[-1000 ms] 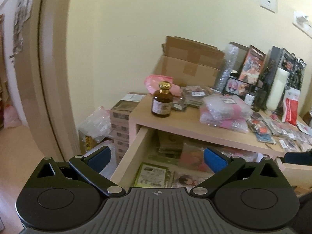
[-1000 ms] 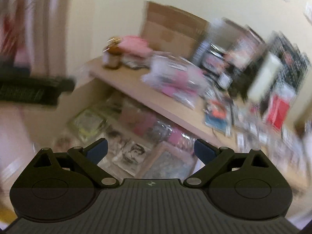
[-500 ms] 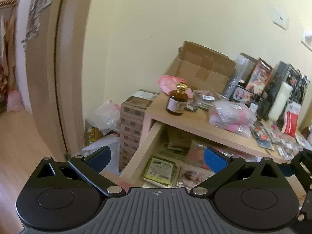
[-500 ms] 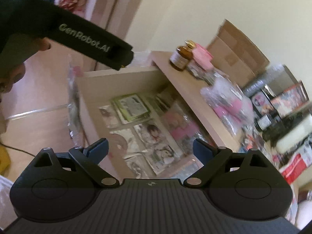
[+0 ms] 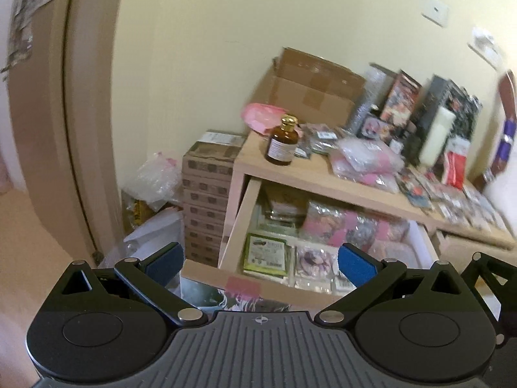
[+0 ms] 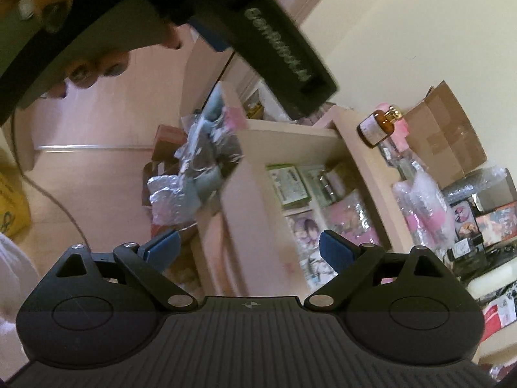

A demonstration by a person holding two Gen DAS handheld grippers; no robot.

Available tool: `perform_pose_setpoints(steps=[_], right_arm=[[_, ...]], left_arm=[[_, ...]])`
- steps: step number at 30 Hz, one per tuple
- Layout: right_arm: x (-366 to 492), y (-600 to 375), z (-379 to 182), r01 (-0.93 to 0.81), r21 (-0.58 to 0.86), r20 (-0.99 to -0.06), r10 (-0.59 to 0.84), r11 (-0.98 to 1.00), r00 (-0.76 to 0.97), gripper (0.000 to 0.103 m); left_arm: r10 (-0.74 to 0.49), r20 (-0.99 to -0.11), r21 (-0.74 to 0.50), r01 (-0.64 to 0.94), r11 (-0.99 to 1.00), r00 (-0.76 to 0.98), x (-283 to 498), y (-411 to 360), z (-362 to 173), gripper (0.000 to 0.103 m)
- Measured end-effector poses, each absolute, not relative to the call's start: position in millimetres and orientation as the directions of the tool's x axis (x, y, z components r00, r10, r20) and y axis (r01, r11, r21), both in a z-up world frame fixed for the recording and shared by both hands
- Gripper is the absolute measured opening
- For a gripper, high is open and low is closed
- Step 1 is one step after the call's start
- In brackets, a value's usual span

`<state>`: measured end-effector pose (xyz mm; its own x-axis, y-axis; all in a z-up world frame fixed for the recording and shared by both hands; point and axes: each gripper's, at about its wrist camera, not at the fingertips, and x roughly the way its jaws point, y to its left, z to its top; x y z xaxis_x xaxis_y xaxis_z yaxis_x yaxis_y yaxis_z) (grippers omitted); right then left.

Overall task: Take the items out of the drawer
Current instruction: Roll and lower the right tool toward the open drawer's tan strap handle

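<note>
Drawer [image 5: 232,226] pulled out at frame centre, packets [image 5: 265,253] exposed for reaching. Left gripper [image 5: 260,258] and right gripper [image 6: 248,245] spread wide, empty, held back from it.

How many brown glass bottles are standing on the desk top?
1. The brown bottle stands near the left corner of the desk top, above the open drawer. Clutter may hide others.

One brown glass bottle with a gold cap [image 5: 281,145] stood on the pale wooden surface [image 5: 310,174]. One open cardboard box [image 5: 313,87] sat at twelve o'clock. One pulled-out wooden drawer [image 5: 237,226] lay below. Two white wall plates [image 5: 436,10] showed at two o'clock.
</note>
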<state>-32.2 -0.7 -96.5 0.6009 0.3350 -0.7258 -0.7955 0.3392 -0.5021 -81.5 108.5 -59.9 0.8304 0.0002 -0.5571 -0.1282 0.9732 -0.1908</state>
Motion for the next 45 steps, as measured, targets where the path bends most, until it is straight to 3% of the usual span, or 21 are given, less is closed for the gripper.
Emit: perform_pose_setpoints(steps=[5, 9, 14, 17, 35, 45], right_arm=[[-50.1, 6.8, -107.8, -0.802, -0.506, -0.742, 0.314, 0.318, 0.592, 0.094], [-60.2, 11.1, -124.6, -0.805, -0.529, -0.76, 0.273, 0.27, 0.591, 0.081], [-56.7, 14.3, -148.2, -0.801, -0.561, -0.772, 0.215, 0.21, 0.598, 0.078], [-53.8, 15.8, -159.1, -0.794, -0.581, -0.771, 0.19, 0.18, 0.607, 0.071], [-58.8, 12.5, -200.4, -0.696, -0.715, -0.684, 0.135, 0.067, 0.717, 0.071], [-54.4, 11.7, -205.2, -0.687, -0.724, -0.676, 0.129, 0.07, 0.725, 0.062]], left_arm=[[0.021, -0.567, -0.144, -0.124, 0.982, 0.823, -87.6, 105.6, -55.4, 0.103], [0.025, -0.554, -0.119, -0.109, 0.987, 0.832, -95.2, 101.3, -53.3, 0.103], [0.042, -0.56, -0.12, -0.131, 0.984, 0.827, -99.8, 103.3, -53.9, 0.103], [0.054, -0.569, -0.121, -0.149, 0.982, 0.82, -101.3, 104.5, -56.8, 0.103], [0.033, -0.592, -0.122, -0.13, 0.984, 0.805, -99.7, 92.3, -65.1, 0.103], [0.029, -0.601, -0.122, -0.128, 0.984, 0.798, -98.5, 90.3, -66.7, 0.103]])
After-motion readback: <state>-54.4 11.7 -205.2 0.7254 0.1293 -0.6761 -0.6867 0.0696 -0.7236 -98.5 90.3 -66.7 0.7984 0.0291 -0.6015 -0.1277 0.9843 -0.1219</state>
